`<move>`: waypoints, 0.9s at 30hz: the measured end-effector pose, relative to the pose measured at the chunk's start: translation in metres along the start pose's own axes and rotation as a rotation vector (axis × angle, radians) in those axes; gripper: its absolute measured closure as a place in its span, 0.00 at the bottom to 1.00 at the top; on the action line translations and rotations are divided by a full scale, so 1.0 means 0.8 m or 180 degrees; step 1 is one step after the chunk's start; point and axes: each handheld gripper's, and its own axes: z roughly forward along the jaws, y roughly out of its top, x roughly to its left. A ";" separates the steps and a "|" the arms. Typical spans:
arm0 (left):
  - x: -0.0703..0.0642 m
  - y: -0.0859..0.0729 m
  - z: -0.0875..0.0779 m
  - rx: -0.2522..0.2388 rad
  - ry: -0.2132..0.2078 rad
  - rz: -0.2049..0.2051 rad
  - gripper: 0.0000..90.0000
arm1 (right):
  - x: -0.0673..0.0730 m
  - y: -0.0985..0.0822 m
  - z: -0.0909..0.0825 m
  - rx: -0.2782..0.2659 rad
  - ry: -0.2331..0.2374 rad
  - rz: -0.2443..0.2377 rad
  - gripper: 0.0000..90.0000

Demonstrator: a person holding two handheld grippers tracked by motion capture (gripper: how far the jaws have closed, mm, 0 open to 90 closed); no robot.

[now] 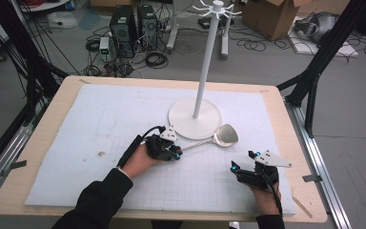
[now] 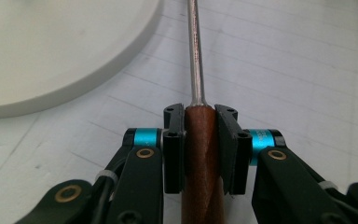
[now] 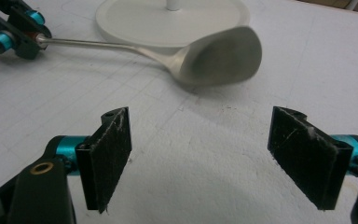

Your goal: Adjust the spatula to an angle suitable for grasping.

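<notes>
The left gripper point(image 1: 175, 151) clamps the brown wooden handle of the long steel spatula point(image 1: 205, 141), whose shaft runs rightward to its blade beside the white round stand base point(image 1: 183, 125). The right gripper point(image 1: 242, 168) rests nearby, jaws wide, empty.

Lab: PC towers point(image 1: 134, 28), floor cables point(image 1: 155, 59), cardboard boxes point(image 1: 271, 16).

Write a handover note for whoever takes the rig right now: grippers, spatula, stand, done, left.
Left gripper: shut on the spatula's wooden handle, near where the metal shaft starts.
Right gripper: open, holding nothing, low over the mat, pointing at the spatula's blade.
Spatula: its blade is by the base of the white hook stand; touching or not, can't tell.
Done: handle gripped.
Left: probably lift it and hang it on the stand's top hooks.
</notes>
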 end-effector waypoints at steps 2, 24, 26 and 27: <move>0.001 -0.004 -0.004 -0.0016 -0.0107 0.0018 0.82 | 0.000 0.001 0.000 -0.0015 0.0007 -0.0010 0.23; 0.004 -0.030 -0.048 -0.0491 0.0062 -0.0403 0.39 | 0.014 0.029 0.025 0.0030 0.0659 -0.0277 0.23; 0.004 -0.042 -0.061 -0.0663 0.0200 -0.0468 0.35 | 0.016 0.037 0.031 0.0081 0.0838 -0.0315 0.23; 0.004 -0.048 -0.069 -0.0734 0.0266 -0.0513 0.35 | 0.016 0.042 0.036 0.0109 0.0943 -0.0389 0.23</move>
